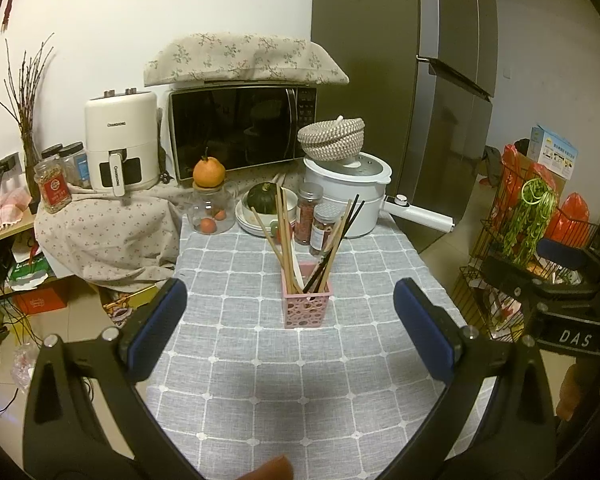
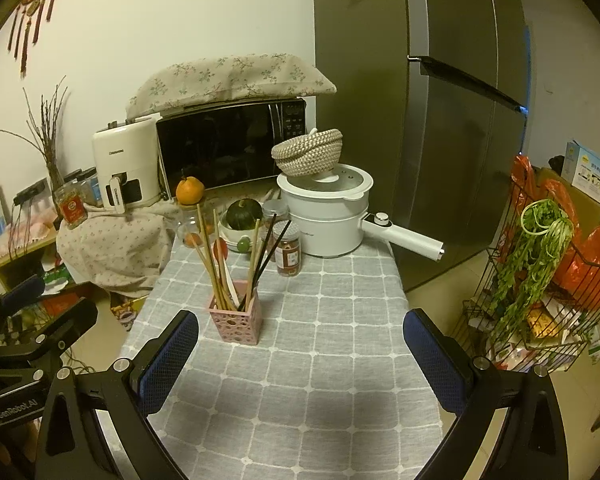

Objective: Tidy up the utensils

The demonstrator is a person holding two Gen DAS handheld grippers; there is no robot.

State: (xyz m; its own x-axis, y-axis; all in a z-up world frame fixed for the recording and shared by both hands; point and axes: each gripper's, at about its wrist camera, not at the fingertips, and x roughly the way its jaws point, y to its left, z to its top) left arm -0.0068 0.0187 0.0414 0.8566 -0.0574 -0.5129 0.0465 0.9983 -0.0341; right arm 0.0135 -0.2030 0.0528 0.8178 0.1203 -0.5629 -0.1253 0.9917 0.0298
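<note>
A pink perforated holder [image 1: 306, 306] stands on the grey checked tablecloth [image 1: 260, 360]. It holds several wooden chopsticks [image 1: 286, 240], black chopsticks [image 1: 340, 240] and a white spoon. It also shows in the right wrist view [image 2: 238, 320]. My left gripper [image 1: 290, 320] is open and empty, back from the holder, which sits between its fingers in view. My right gripper [image 2: 300, 344] is open and empty, with the holder just right of its left finger [image 2: 168, 360]. Each gripper shows at the edge of the other's view.
At the table's far end stand a white pot with a long handle [image 1: 352, 200], spice jars [image 1: 320, 224], a plate stack with a green squash [image 1: 262, 200] and a glass jar topped by an orange [image 1: 209, 200]. A wire rack with greens [image 2: 540, 280] stands right of the table.
</note>
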